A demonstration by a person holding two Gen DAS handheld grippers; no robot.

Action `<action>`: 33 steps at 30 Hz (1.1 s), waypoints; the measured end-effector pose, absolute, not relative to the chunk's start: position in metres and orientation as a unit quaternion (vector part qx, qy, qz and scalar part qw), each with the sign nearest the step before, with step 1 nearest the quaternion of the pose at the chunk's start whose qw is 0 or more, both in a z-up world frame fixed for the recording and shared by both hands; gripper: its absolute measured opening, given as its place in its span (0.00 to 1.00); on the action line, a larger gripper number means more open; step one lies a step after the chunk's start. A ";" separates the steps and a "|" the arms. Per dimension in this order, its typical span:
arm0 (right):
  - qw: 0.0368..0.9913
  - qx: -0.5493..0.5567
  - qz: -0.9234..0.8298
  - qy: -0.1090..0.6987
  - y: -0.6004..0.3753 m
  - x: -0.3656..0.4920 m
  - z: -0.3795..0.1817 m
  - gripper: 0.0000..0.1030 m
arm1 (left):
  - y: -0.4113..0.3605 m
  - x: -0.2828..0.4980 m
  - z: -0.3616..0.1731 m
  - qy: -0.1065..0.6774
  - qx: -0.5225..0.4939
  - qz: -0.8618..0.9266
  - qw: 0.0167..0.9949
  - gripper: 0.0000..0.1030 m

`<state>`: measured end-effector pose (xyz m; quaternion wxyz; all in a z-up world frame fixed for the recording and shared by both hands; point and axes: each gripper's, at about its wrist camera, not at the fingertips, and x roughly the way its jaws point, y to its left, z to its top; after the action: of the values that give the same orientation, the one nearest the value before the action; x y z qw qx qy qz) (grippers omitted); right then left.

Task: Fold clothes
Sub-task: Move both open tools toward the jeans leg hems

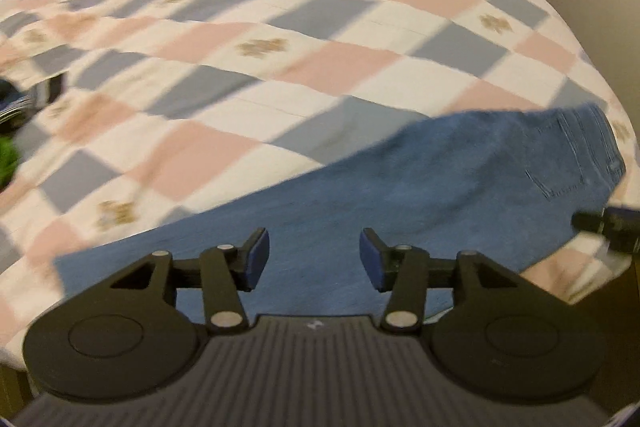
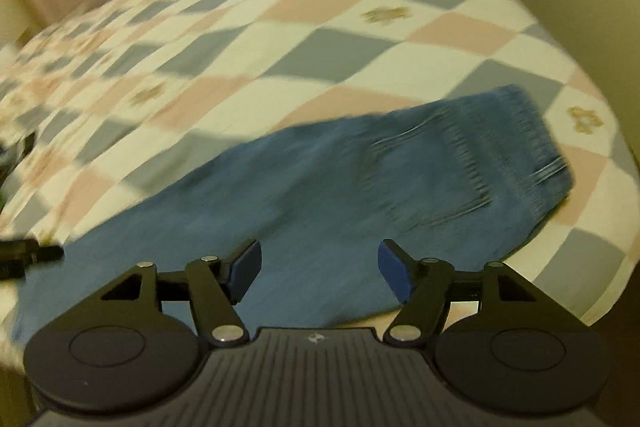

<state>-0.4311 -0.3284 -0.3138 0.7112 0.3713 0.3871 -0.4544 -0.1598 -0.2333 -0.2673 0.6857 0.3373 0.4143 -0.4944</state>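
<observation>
I'm looking down past my right gripper [image 2: 319,273], jaws standing apart with nothing between | blue jeans [image 2: 360,187] are lying flat on the checkered bedspread [image 2: 280,39] | left gripper [image 2: 28,253] is peeking in at the left edge

Left gripper [image 1: 314,259] angled steeply down, jaws parted, nothing between blue pads [image 1: 256,259]. Right gripper [image 2: 320,269] tilted down likewise, jaws wider apart, empty, pads [image 2: 394,273] clear of any contact.

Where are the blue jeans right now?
The blue jeans lie flat on the checkered bedspread, near the bed's front edge, in both wrist views. They sit just beyond each open tool, touching neither.
</observation>
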 end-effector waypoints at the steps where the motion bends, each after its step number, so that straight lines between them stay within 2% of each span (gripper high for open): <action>1: 0.716 0.368 -0.445 0.392 -0.323 -0.423 -0.310 0.65 | -0.227 -0.155 -0.256 0.409 0.333 -0.489 0.695 0.55; 3: 0.728 0.358 -0.437 0.389 -0.313 -0.407 -0.297 0.67 | -0.219 -0.148 -0.239 0.395 0.329 -0.483 0.709 0.60; 9: 0.754 0.328 -0.435 0.366 -0.295 -0.369 -0.260 0.70 | -0.206 -0.119 -0.204 0.367 0.319 -0.501 0.716 0.60; 14: 0.751 0.325 -0.463 0.341 -0.279 -0.339 -0.241 0.70 | -0.197 -0.074 -0.195 0.351 0.319 -0.534 0.700 0.60; 22: 0.661 0.315 -0.586 0.347 -0.231 -0.237 -0.227 0.70 | -0.166 0.050 -0.198 0.318 0.347 -0.602 0.645 0.60; 26: 0.623 0.320 -0.629 0.338 -0.186 -0.179 -0.212 0.73 | -0.137 0.104 -0.193 0.308 0.370 -0.633 0.607 0.61; 33: 0.602 0.324 -0.651 0.329 -0.115 -0.112 -0.186 0.77 | -0.109 0.149 -0.204 0.317 0.377 -0.668 0.557 0.61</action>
<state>-0.1123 -0.1150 -0.1864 0.6021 0.3241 0.3289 -0.6514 0.1491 -0.1091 -0.2041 0.5575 0.3775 0.3174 -0.6678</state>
